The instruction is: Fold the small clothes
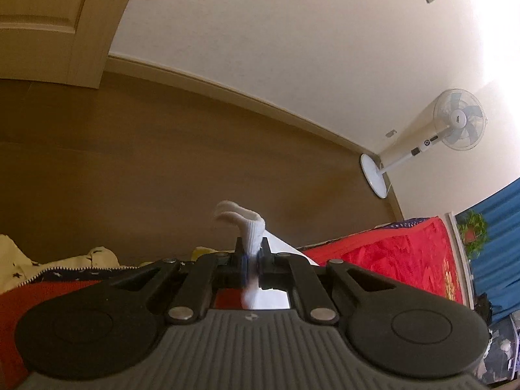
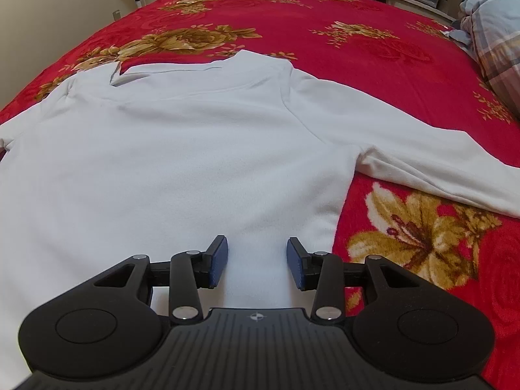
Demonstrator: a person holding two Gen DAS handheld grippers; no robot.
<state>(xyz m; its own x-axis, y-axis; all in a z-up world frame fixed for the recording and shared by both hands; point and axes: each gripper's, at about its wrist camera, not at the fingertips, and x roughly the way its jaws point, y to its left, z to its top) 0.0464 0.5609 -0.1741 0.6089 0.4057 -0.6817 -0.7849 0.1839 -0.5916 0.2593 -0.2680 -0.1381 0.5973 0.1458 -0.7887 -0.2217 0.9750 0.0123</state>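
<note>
White first, on the left side: pinched tight between the jaws of the left gripper (image 1: 252, 256), a ribbed cuff (image 1: 252, 227), poking up just past the fingertips. Shut hard on it, with no gap to see. Looks like the end of one sleeve, held up above the bed. Left of that gripper, a star jacket (image 1: 65, 260) with a zip, lying in a heap. Far ahead, brown floor (image 1: 130, 162), and off to the right a standing fan (image 1: 455, 123) by the wall.

Over to the right gripper (image 2: 256, 263) now. Jaws about half wide, holding nothing — blue pads (image 2: 218, 261) apart, with bare white cloth showing between them. Cannot tell if touching the cloth or just above it. Ahead of it, the white shirt (image 2: 195, 149), spread flat on the red flower blanket (image 2: 422, 65), collar at the far end. To the right of the gripper, the other sleeve (image 2: 438, 169), stretched straight out to the side, not folded in.

So, how far along? Probably just the start. Shirt laid out smooth: done. One cuff grabbed: done. No fold to see in the body yet. Left to do, by the look of it: bring the held sleeve across the body, do the same with the other sleeve, then fold the bottom up toward the collar. Maybe more clothes waiting too — like the star jacket.
</note>
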